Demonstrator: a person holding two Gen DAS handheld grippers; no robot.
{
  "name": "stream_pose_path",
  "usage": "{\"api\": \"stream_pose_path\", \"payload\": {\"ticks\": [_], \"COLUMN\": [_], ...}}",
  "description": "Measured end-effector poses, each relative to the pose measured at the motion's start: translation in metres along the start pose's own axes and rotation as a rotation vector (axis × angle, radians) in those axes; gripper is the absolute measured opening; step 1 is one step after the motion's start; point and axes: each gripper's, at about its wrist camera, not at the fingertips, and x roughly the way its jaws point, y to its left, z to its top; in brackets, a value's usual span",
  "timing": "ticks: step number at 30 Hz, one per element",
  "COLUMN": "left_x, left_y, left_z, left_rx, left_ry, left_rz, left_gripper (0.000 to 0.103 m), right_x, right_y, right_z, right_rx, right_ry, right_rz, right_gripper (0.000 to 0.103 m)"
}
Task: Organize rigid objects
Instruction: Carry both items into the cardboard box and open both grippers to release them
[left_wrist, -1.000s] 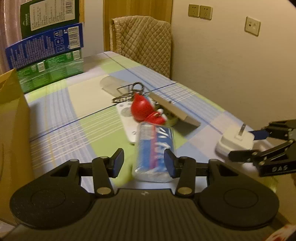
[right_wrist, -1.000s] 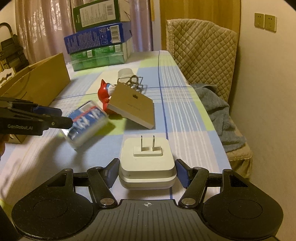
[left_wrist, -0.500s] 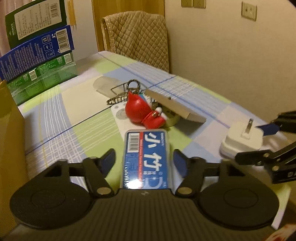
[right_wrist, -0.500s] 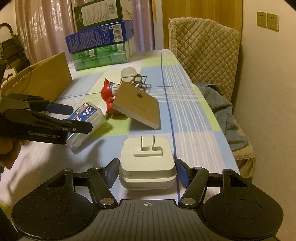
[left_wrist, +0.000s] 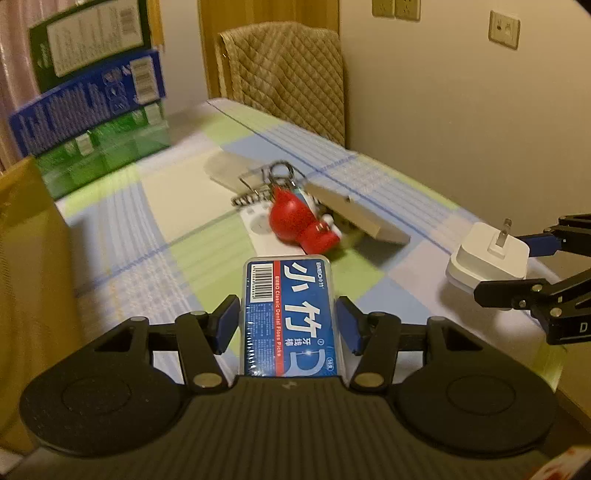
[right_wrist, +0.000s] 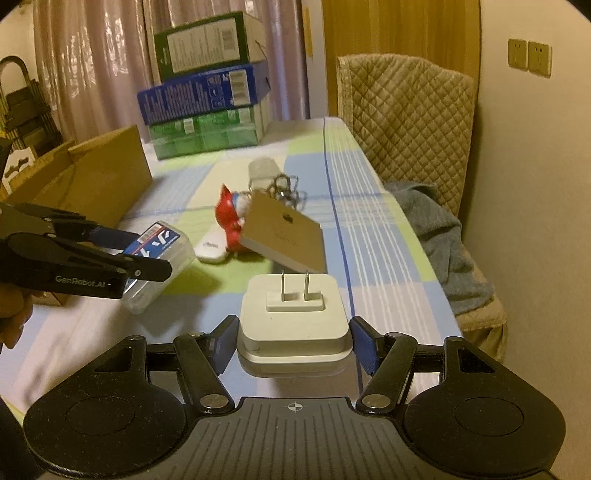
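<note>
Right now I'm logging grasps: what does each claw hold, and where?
Left claw grips the floss box by its long sides, lifted. Right claw brackets the charger at its sides; contact cannot be told.

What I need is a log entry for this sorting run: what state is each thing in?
left tongs: shut on the floss box
floss box: held, tilted
right tongs: around the charger, grip unclear
charger: prongs up
brown pad: tilted, leaning on the red figurine
red figurine: partly under the pad
cardboard box: open
cartons: stacked three high
</note>
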Motion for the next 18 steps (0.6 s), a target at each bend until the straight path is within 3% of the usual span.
{"api": "stream_pose_path", "payload": {"ticks": [8, 14, 18], "left_x": [-0.072, -0.134, -0.167], "left_y": [0.035, 0.094, 0.138], "left_z": [0.029, 0.036, 0.025], "left_rx": [-0.037, -0.087, -0.11], "left_ry": [-0.091, -0.12, -0.096], "left_rz": [0.059, 0.151, 0.245], "left_gripper": [0.052, 0.052, 0.052], "right_x": [-0.022, -0.027, -0.022], "right_y": [0.035, 0.09, 0.143], "right_z": [0.043, 0.092, 0.124], "right_rx": [-0.033, -0.1, -0.16], "right_ry": [-0.077, -0.098, -0.096], "right_rz": [0.057, 0.188, 0.29], "right_gripper": [0.062, 0.062, 0.062]}}
